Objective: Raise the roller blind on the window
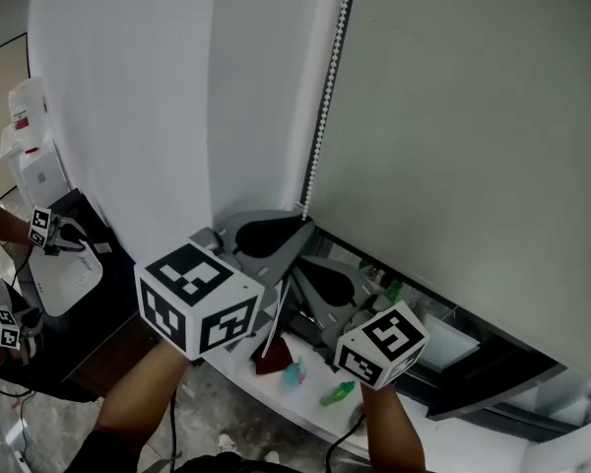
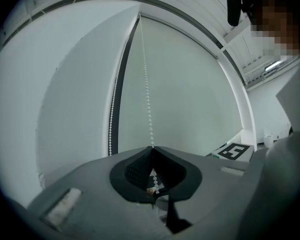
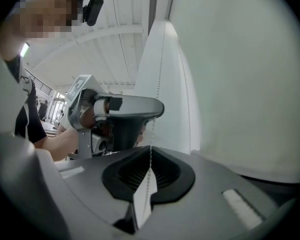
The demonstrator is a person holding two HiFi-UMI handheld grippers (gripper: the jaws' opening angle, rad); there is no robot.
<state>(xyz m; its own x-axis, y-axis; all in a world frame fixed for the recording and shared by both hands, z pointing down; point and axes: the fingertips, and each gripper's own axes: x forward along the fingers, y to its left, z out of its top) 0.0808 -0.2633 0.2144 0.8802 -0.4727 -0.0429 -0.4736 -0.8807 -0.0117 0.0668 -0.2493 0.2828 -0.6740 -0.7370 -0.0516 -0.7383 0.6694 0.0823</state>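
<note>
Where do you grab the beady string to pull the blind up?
Grab the bead chain low on its straight hanging stretch. Come from the room side and pinch it across. It looks to hang thin and free in front of the roller blind there. Both grippers are shut on it that way: the left gripper higher, the right gripper below.

Matt, smooth pale cloth roller blind (image 1: 473,116); glossy white plastic bead chain (image 1: 327,97); matt grey plastic left tool (image 2: 151,149).
</note>
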